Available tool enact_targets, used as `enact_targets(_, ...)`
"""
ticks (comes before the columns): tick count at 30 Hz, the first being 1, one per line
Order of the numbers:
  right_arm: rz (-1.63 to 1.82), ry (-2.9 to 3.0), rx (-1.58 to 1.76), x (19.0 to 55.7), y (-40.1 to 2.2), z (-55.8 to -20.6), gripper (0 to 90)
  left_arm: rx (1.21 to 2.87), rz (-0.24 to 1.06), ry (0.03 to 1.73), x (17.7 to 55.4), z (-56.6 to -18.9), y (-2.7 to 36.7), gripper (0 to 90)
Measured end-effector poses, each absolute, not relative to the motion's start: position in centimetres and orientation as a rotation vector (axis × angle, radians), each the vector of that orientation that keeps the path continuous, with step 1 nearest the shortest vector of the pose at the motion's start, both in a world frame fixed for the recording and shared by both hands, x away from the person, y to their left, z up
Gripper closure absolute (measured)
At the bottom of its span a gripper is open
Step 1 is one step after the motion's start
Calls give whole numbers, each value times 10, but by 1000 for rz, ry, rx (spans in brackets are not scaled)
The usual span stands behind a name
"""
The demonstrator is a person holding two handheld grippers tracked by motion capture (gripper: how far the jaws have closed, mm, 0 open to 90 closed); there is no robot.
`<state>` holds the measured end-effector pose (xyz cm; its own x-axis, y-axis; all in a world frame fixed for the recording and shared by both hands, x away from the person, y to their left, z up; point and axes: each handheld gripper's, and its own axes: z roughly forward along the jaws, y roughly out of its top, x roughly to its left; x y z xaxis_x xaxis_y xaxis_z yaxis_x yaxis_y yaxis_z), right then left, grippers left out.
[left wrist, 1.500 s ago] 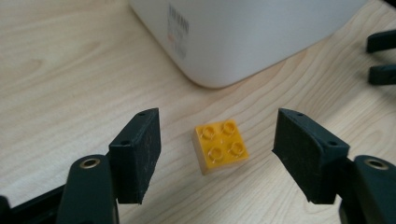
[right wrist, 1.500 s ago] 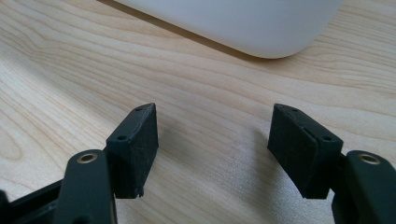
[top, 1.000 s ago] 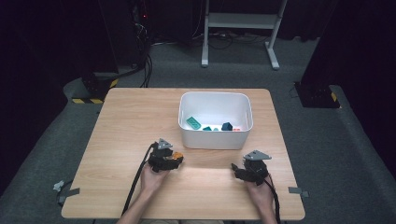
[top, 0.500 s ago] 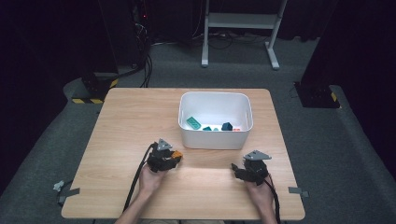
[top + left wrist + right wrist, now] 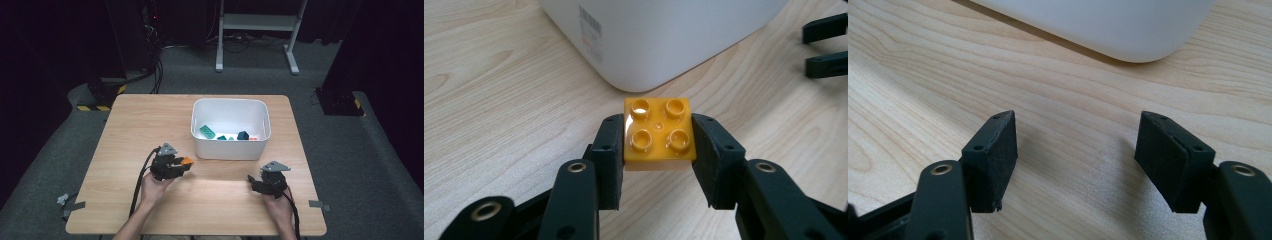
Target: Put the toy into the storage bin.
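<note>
Left tongs point(image 5: 659, 165): pads clamped on the two opposite flat sides of a small square orange-yellow plastic brick with four studs point(image 5: 658, 131), studs up, held just clear of the pale wooden worktop point(image 5: 499, 100). Jaws have just been closing, brick between them.

Handling, judged: hard, light, stiff moulded plastic; glossy sides may slip, so the grip across the flat walls below the studs looks right. Not fragile.

Right tongs point(image 5: 1075, 150): jaws wide, nothing between, low over bare worktop.

Beyond both tongs: white rounded plastic tub point(image 5: 231, 107), its wall just ahead of the held brick.

View differences: the left gripper view gives pad contact and stud count; the high view gives the tub's contents, teal and dark blue pieces point(image 5: 207, 131), plus the brick point(image 5: 187, 161) as an orange speck ahead of the left tongs point(image 5: 181, 165)
</note>
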<state>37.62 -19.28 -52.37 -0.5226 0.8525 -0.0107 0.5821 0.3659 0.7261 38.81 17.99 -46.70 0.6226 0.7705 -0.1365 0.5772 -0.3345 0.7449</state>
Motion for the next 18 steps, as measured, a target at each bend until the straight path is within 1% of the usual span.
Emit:
enact_targets(6,959,2246,1251,376,-193,-524,330,2032,322,1025,389,-444,186,584)
enact_targets(18,959,2246,1251,376,-193,-524,330,2004,302,986,404,-408,190,584)
